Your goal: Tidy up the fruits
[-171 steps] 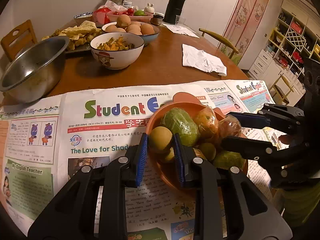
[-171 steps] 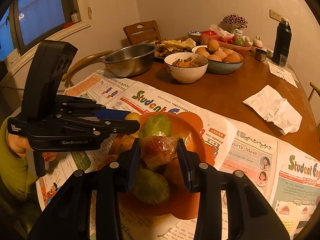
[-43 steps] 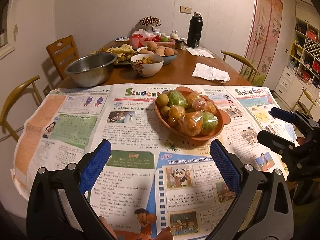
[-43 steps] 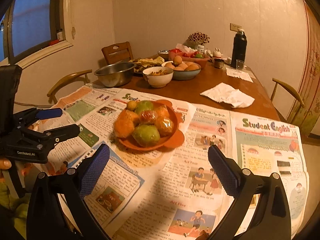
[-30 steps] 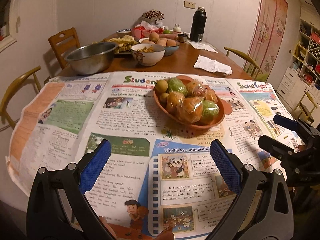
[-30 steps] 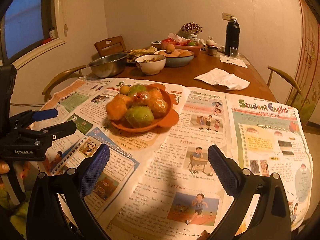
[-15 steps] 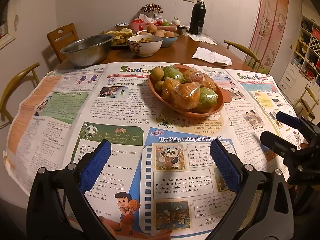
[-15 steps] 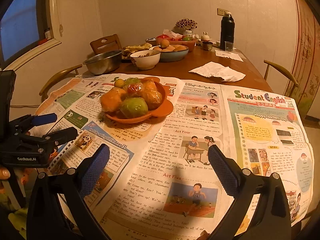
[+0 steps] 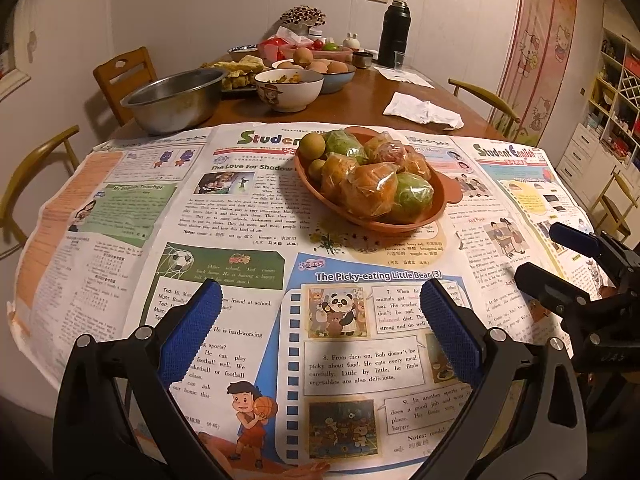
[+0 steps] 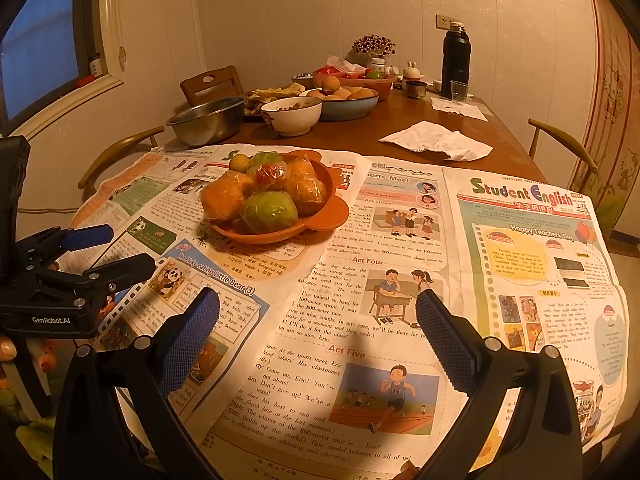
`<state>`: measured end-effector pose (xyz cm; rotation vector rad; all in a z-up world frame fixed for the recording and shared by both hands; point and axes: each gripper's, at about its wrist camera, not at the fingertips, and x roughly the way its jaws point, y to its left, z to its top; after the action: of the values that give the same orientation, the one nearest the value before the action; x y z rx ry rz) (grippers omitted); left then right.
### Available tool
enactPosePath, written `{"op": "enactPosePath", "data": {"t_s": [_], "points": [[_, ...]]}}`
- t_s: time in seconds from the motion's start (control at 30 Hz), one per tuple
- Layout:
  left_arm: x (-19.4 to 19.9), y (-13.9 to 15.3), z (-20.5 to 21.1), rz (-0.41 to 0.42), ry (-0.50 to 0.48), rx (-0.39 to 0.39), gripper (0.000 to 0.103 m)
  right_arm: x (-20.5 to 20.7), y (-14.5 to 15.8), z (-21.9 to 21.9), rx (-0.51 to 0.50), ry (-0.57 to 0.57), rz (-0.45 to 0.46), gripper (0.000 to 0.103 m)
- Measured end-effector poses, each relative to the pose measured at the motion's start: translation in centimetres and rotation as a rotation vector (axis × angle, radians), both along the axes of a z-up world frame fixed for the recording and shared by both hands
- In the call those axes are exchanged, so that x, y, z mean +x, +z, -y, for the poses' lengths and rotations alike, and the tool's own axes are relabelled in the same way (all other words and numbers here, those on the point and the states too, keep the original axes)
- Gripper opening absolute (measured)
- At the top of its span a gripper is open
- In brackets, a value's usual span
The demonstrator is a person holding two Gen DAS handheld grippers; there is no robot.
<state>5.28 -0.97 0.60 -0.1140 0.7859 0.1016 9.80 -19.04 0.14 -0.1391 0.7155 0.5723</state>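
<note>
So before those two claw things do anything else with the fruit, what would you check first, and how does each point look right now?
1. Left gripper fingers apart and empty: ok.
2. Right gripper fingers apart and empty: ok.
3. All fruit sits inside the orange bowl, none loose on the newspaper: ok.
4. Bowl rests flat on the newspaper: ok.
5. Heaped wrapped fruit stable enough not to roll off: cannot tell.
6. Both grippers clear of the bowl, with open paper between: ok.
</note>
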Motion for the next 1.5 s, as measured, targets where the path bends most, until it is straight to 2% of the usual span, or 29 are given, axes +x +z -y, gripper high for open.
{"op": "enactPosePath", "data": {"t_s": [1.5], "points": [[0.05, 0.11, 0.11, -0.002, 0.002, 0.004, 0.093, 0.16, -0.17, 0.11, -0.009, -0.005, -0.001, 0.098]]}}
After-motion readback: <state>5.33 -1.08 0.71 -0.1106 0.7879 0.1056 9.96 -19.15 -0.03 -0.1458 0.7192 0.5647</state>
